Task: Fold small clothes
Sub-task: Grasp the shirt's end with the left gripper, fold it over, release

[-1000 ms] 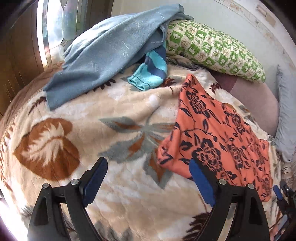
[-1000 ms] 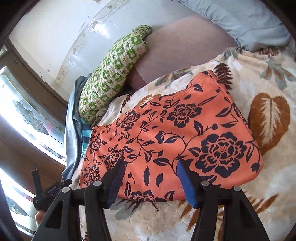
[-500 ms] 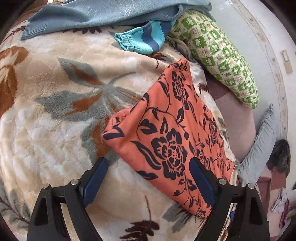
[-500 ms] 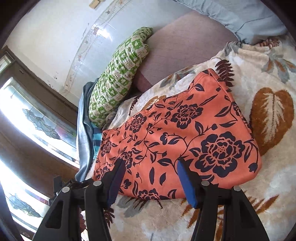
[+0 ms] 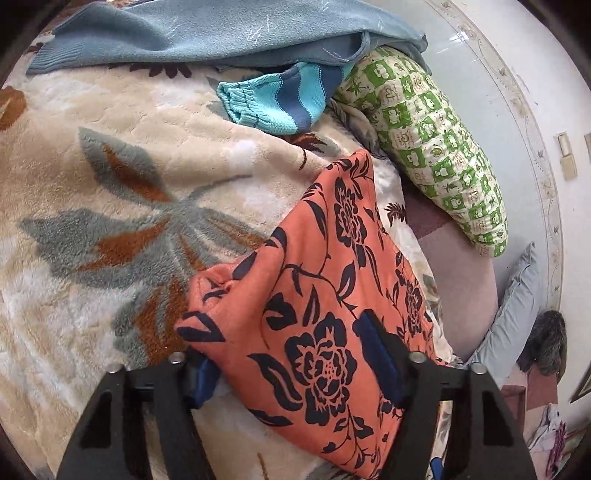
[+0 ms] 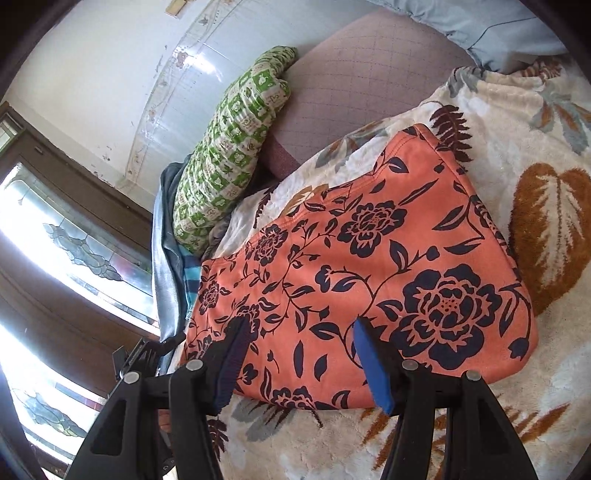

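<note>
Orange cloth printed with dark navy flowers fills the left wrist view: the small garment (image 5: 325, 317) lies flat on a plush floral blanket (image 5: 110, 177) spread over the bed. The left gripper (image 5: 295, 365) has its jaws spread wide around the garment's near corner, one blue pad tucked under the fabric's edge and the other resting on top, with nothing pinched yet. Further back lie a grey-blue sweater (image 5: 192, 33), a striped turquoise knit (image 5: 273, 99) and a green patterned pillow (image 5: 436, 147), all well apart from the work.

From the right wrist view, the same garment (image 6: 369, 266) appears as a neat, roughly rectangular panel, seemingly already doubled over. The right gripper (image 6: 299, 354) is also released, its pads straddling the near hem and lying on or just above the cloth; contact is hard to judge. The left tool (image 6: 147, 354) is visible at the garment's far-left corner.

I judge this to be the setup for another fold. Next, both grippers need to close on their corners together, lift evenly, and carry the near edge across to the opposite one.
</note>
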The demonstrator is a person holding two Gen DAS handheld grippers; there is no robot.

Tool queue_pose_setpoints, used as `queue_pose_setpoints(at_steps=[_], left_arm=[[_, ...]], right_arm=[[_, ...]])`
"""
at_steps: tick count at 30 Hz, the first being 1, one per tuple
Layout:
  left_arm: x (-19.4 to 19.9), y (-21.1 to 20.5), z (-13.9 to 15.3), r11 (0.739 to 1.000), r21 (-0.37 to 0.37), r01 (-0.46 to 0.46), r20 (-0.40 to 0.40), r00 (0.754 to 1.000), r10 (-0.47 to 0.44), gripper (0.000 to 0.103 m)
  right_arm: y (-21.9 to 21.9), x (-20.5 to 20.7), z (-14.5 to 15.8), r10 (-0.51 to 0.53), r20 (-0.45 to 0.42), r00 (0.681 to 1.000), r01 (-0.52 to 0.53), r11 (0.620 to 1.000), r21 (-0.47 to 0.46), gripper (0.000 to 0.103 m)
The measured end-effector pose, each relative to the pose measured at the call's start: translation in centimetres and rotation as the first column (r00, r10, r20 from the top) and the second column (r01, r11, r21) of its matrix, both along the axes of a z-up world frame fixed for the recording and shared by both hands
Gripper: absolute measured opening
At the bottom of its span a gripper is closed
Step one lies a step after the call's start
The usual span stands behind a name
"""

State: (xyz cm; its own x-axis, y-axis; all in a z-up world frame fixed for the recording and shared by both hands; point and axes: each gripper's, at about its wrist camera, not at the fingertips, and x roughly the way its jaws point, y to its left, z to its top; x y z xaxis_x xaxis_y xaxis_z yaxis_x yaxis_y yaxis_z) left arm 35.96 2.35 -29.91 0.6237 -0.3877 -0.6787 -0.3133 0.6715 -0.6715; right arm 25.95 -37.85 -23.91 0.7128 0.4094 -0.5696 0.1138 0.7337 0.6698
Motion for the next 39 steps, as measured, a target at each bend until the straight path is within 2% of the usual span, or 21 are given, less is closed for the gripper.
queue_pose_setpoints(at_steps=[1, 2, 5, 10, 15, 20, 23, 27, 31, 35, 36, 37, 39], left_arm=[[0.0, 0.0, -0.2, 1.000, 0.009, 0.007, -0.003, 1.000, -0.007, 0.039], [0.2, -0.1, -0.6, 1.000, 0.014, 0.015, -0.010, 1.000, -0.015, 0.028], [0.2, 0.2, -0.9, 1.000, -0.010, 0.008, 0.005, 1.000, -0.008, 0.021], [-0.4, -0.7, 1.6, 0.999, 0.034, 0.041, 0.073, 0.996, -0.043, 0.017], [-0.6, -3.3, 7.1, 0.989, 0.101, 0.105, 0.163, 0.979, -0.121, 0.016], [-0.8, -8.7, 12.8, 0.965, 0.163, 0.204, 0.251, 0.938, -0.240, 0.015], [-0.7, -13.2, 15.8, 0.943, 0.193, 0.273, 0.289, 0.902, -0.320, 0.013], [-1.0, -21.1, 18.2, 0.881, 0.280, 0.381, 0.294, 0.840, -0.456, 0.011], [-2.2, -29.6, 16.9, 0.801, 0.325, 0.503, 0.277, 0.760, -0.589, 0.011], [-4.4, -37.4, 11.6, 0.682, 0.376, 0.627, 0.176, 0.674, -0.717, 0.011], [-4.8, -38.8, 9.8, 0.654, 0.400, 0.641, 0.138, 0.664, -0.735, 0.011], [-5.0, -39.8, 7.8, 0.634, 0.412, 0.654, 0.083, 0.666, -0.741, 0.011], [-5.0, -40.4, 3.9, 0.627, 0.355, 0.694, -0.018, 0.676, -0.737, 0.011]], right_arm=[[0.0, 0.1, -0.1, -0.008, -0.005, 1.000, 0.008, 1.000, -0.005, 0.060], [-0.1, 0.1, -0.2, -0.020, -0.008, 1.000, 0.020, 1.000, -0.009, 0.060], [-0.5, 0.1, -0.4, -0.037, -0.012, 0.999, 0.037, 0.999, 0.000, 0.057], [-1.3, 0.1, -0.8, -0.065, -0.037, 0.997, 0.065, 0.998, 0.013, 0.056], [-3.6, -0.7, -0.2, -0.130, -0.025, 0.991, 0.131, 0.991, 0.036, 0.056], [-7.4, -2.0, 0.2, -0.237, -0.010, 0.972, 0.237, 0.968, 0.078, 0.056], [-10.3, -2.9, 0.2, -0.303, -0.011, 0.953, 0.302, 0.945, 0.122, 0.056], [-13.9, -4.4, -0.4, -0.381, -0.025, 0.924, 0.377, 0.900, 0.219, 0.056], [-17.0, -5.9, -1.0, -0.444, -0.038, 0.895, 0.435, 0.853, 0.288, 0.056], [-19.3, -6.9, -1.7, -0.483, -0.061, 0.874, 0.473, 0.813, 0.340, 0.057], [-19.8, -7.1, -1.9, -0.488, -0.066, 0.870, 0.479, 0.807, 0.345, 0.057], [-20.1, -7.3, -2.0, -0.492, -0.070, 0.868, 0.483, 0.803, 0.349, 0.057], [-20.6, -7.3, -2.2, -0.492, -0.077, 0.867, 0.486, 0.801, 0.351, 0.057]])
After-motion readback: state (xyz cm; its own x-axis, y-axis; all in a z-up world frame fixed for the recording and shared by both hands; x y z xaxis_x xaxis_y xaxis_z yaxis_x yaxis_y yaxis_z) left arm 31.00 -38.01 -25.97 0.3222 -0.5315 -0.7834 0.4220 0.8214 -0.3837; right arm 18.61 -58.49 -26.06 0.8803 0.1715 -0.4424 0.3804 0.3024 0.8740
